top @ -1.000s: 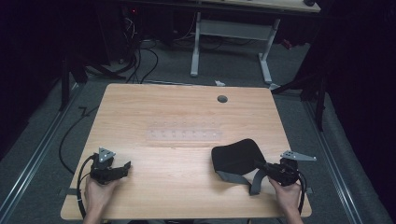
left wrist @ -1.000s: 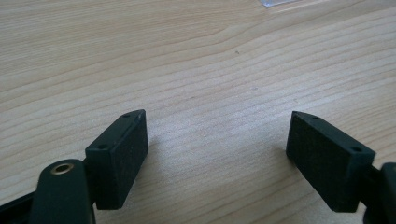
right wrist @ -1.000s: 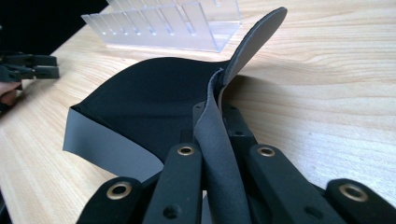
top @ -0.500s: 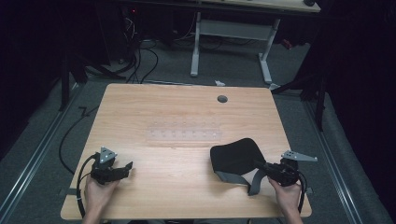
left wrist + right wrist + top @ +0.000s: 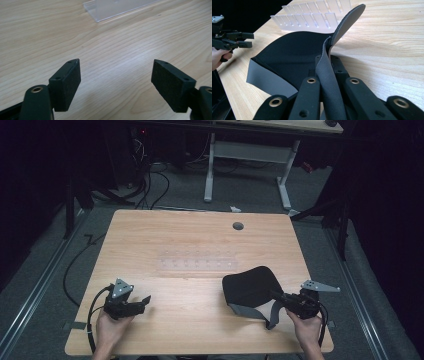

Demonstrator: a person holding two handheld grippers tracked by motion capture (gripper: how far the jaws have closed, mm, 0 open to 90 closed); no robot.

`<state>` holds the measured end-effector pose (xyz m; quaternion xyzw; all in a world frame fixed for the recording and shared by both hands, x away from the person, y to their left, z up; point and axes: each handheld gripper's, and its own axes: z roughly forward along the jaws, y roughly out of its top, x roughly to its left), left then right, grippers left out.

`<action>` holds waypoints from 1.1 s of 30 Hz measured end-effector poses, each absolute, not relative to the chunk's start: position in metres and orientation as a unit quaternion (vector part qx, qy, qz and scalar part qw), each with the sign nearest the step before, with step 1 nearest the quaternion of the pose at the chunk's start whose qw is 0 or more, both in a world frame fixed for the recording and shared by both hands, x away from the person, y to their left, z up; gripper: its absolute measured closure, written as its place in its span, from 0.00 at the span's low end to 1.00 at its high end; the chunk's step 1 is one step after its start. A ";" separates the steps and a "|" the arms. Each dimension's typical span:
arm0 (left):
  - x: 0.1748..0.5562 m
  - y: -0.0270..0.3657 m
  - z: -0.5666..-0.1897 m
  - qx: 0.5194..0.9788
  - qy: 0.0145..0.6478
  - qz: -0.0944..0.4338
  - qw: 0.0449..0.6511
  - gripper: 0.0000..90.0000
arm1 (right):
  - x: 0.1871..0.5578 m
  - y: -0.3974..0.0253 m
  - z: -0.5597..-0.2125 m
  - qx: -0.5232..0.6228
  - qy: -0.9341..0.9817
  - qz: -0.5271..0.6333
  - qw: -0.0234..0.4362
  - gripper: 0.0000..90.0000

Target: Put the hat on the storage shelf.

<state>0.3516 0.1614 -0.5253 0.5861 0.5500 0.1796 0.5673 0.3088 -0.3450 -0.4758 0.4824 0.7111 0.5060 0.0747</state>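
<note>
1. Pale, fine-grained wooden table with a round dark grommet hole toward 12 o'clock.
2. Clear plastic ridged rack with upright dividers lying flat at table centre, slots translucent.
3. Thin, flexible black rubbery mat with a grey underside at about 4 o'clock, curled, one edge lifted off the wood.
4. Right gripper at 4 o'clock, jaws pinched tight on the mat's folded edge.
5. Left gripper at 7 o'clock, matte foam-faced pads spread wide, gripping nothing, just above bare wood.
</note>
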 end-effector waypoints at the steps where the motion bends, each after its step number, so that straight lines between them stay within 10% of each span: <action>1: 0.351 0.159 -0.525 0.586 0.549 0.178 0.569 0.26 | 0.309 -0.344 -0.475 0.481 0.711 0.507 0.075 0.96; 33: 0.334 0.088 -0.501 0.632 0.464 0.142 0.604 0.21 | 0.315 -0.329 -0.462 0.465 0.716 0.517 0.065 0.96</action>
